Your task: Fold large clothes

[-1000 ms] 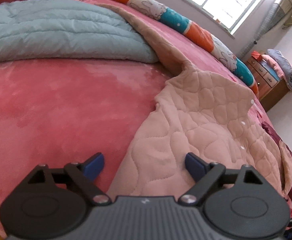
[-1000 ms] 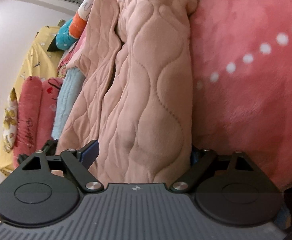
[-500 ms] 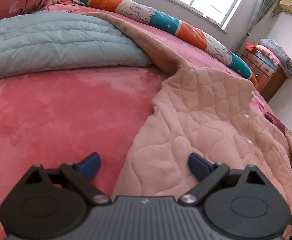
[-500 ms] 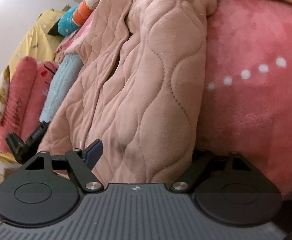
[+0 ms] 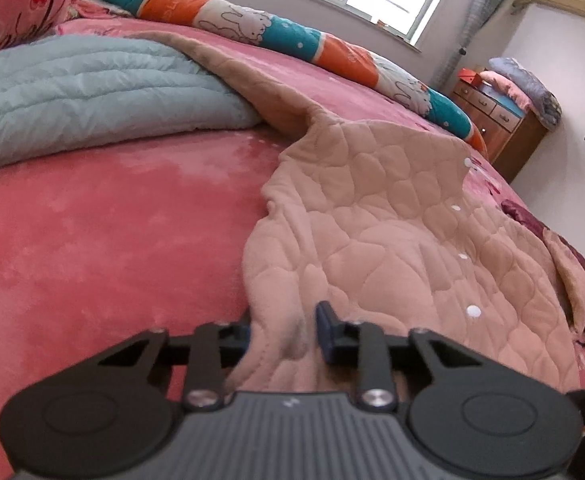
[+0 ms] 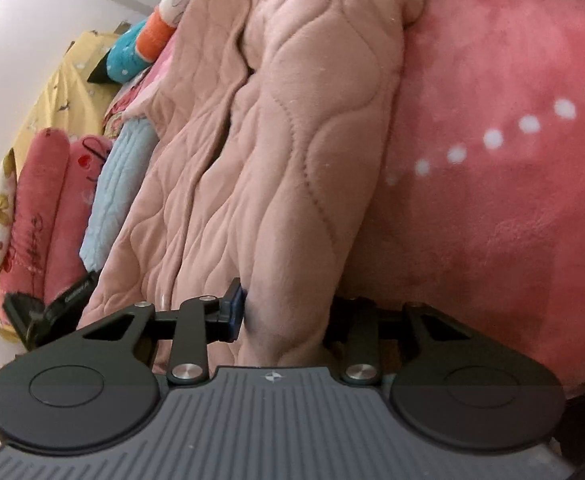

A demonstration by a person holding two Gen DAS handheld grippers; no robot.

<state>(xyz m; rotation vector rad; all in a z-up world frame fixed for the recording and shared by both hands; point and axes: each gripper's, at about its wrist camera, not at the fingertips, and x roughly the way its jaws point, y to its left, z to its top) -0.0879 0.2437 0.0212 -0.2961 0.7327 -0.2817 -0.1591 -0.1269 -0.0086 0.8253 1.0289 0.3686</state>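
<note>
On the bed, the jacket lies spread from six o'clock up toward one o'clock in the left view, its near hem at both grippers. Both sets of fingers have just been closing, from wide apart a second ago to a pinch now. The left gripper is clamped on a bunched ridge of hem, cloth puckered between its blue pads. The right gripper squeezes a thicker roll of the same edge; its right finger is hidden behind the fabric, so the hold looks firm but I cannot be sure of it.

With two corners caught, the garment seems ready to be lifted and carried over for a fold.

The jacket is soft, peach, plush, quilted in rounded cobble shapes, with white snaps running along its front. Under it the bedspread is fuzzy coral fleece. At ten o'clock sits a pale blue ribbed quilt, and beyond it a long striped bolster.
</note>
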